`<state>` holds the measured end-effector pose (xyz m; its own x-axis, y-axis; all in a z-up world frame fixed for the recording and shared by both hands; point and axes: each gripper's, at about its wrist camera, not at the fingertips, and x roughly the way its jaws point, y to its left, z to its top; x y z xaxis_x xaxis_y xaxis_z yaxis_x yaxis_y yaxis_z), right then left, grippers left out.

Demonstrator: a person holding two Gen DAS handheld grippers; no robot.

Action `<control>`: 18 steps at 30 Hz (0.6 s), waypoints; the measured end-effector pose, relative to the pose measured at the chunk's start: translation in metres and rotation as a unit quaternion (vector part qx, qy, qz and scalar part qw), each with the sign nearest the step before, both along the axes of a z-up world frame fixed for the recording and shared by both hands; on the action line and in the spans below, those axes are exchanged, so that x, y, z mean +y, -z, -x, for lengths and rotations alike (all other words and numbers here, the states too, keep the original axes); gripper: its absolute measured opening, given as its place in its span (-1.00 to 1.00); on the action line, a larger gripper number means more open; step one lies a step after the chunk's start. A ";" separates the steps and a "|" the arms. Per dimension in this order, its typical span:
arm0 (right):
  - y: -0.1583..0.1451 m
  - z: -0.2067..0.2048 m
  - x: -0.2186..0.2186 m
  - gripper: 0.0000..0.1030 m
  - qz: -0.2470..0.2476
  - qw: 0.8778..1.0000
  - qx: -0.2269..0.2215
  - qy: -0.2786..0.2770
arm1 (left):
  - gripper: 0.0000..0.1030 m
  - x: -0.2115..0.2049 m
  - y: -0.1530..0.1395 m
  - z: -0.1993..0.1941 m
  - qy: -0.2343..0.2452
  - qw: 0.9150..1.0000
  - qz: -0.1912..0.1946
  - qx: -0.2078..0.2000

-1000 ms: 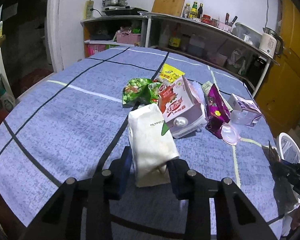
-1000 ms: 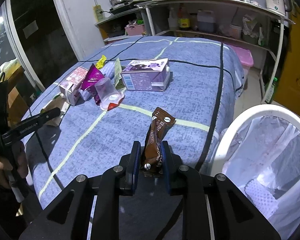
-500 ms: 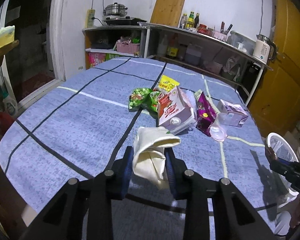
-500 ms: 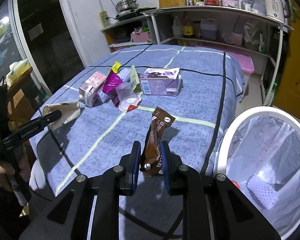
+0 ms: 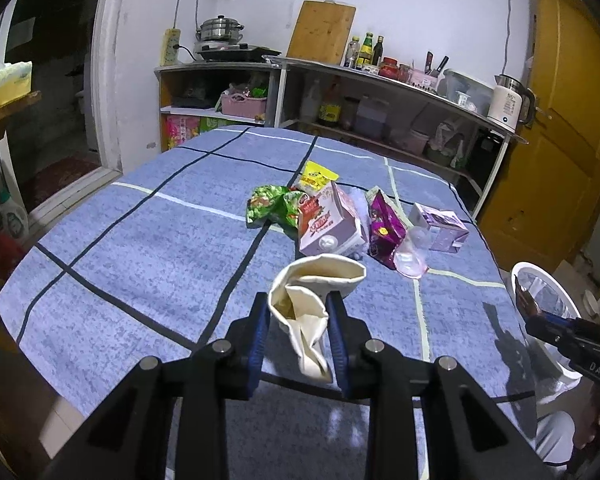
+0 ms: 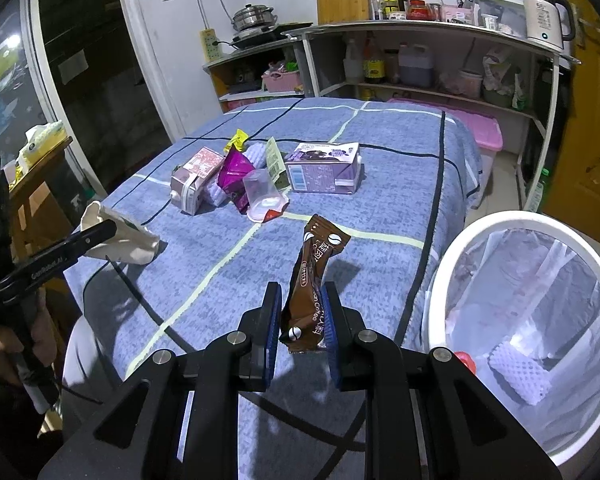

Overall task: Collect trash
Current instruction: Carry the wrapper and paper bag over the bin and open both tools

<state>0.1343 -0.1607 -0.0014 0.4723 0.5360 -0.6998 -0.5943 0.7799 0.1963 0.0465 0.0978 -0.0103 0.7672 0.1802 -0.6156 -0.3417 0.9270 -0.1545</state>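
- Trash is held in both grippers: a crumpled cream paper bag [image 5: 315, 304] in the left gripper [image 5: 298, 336], and a brown coffee sachet [image 6: 315, 280] in the right gripper [image 6: 299, 326].
- The left gripper's blue-padded fingers [image 5: 259, 334] are being closed at this moment, nearly together, with the bag squeezed between them. A second ago the bag lay flat on the blue checked tabletop [image 5: 140, 248] between wider fingers; now it has been pinched, folded and lifted clear of the cloth.
- The right gripper's fingers are nearly together and clamped on the lower half of the sachet, which stands upright above them. That grip is unchanged from a second ago, but the sachet has been raised and the view has widened.
- A white round bin lined with a clear plastic bag [image 6: 452, 256] stands on the floor just beside the tabletop's near right corner. More of its open mouth is now seen than before, with a white foam piece [image 6: 518, 376] already inside.
- Both pieces are judged ready to be carried over the bin and released.
- More trash is left near the tabletop's middle: a pink milk carton [image 5: 328, 224], a green snack wrapper [image 5: 272, 206], a yellow packet [image 5: 318, 176], a magenta foil pouch [image 5: 384, 226], a clear plastic cup [image 5: 412, 254] on its side and a purple carton [image 5: 440, 226].
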 end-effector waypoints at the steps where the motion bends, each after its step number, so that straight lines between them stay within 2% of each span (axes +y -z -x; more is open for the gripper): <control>1: 0.000 0.000 0.000 -0.59 0.000 1.000 0.000 0.000 | -0.43 0.000 0.000 0.001 0.002 1.000 0.000 -0.001; 10: -0.005 0.005 -0.006 -0.59 -0.004 1.000 -0.006 0.006 | -0.44 -0.008 -0.017 0.005 0.017 1.000 -0.003 -0.024; 18: -0.014 0.009 -0.014 -0.59 -0.010 1.000 -0.015 0.015 | -0.44 -0.025 -0.031 -0.001 0.050 0.998 0.003 -0.042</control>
